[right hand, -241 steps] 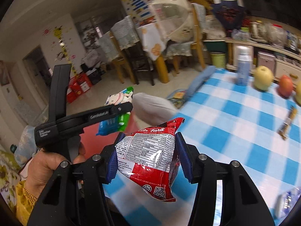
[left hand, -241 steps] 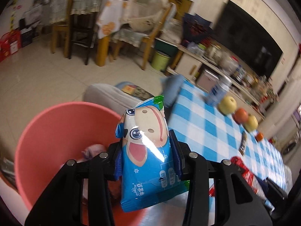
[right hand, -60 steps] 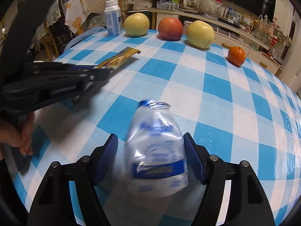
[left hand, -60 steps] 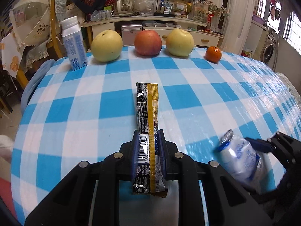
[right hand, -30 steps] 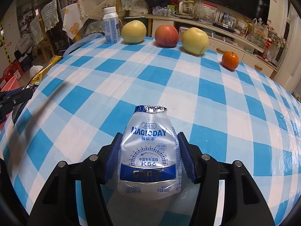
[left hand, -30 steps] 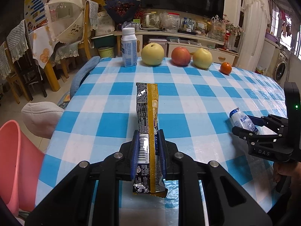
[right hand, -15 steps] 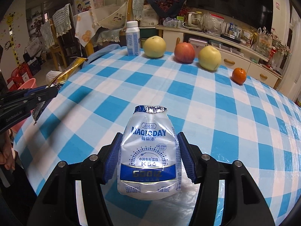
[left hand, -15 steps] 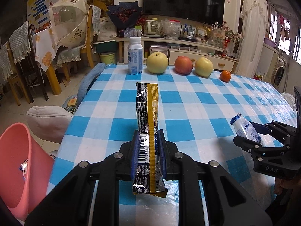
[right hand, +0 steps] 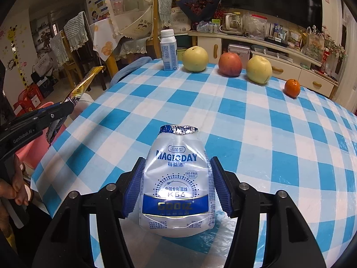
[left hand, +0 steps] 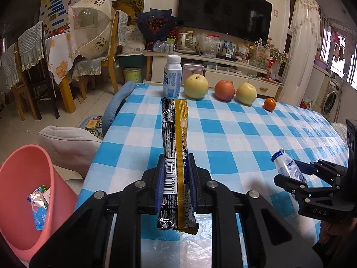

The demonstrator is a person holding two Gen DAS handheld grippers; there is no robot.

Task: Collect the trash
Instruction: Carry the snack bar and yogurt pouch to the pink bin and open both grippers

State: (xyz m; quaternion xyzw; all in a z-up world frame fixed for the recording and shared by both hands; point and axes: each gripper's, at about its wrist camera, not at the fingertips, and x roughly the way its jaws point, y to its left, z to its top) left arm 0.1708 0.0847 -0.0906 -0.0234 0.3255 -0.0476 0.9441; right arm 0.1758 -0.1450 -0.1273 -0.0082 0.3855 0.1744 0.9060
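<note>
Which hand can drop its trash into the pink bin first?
Probably the left. The left gripper, shut on the long gold-and-black snack wrapper, is at the table edge beside the pink plastic bin. The right gripper, holding the white-and-blue drink pouch, is farther along the table.

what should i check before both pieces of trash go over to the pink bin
1. Left gripper clamped on the long gold and black wrapper: ok, pads press both sides.
2. Right gripper clamped on the crumpled white drink pouch: ok, pouch sits between both blue pads.
3. Both items lifted off the checked tablecloth: ok.
4. Pink bin reachable: ok, at the left past the table edge, mouth tilted toward the camera.
5. Room left in the bin: ok, only a few wrappers show inside.
6. Fruit row and white bottle out of the way: ok, at the far edge.
</note>
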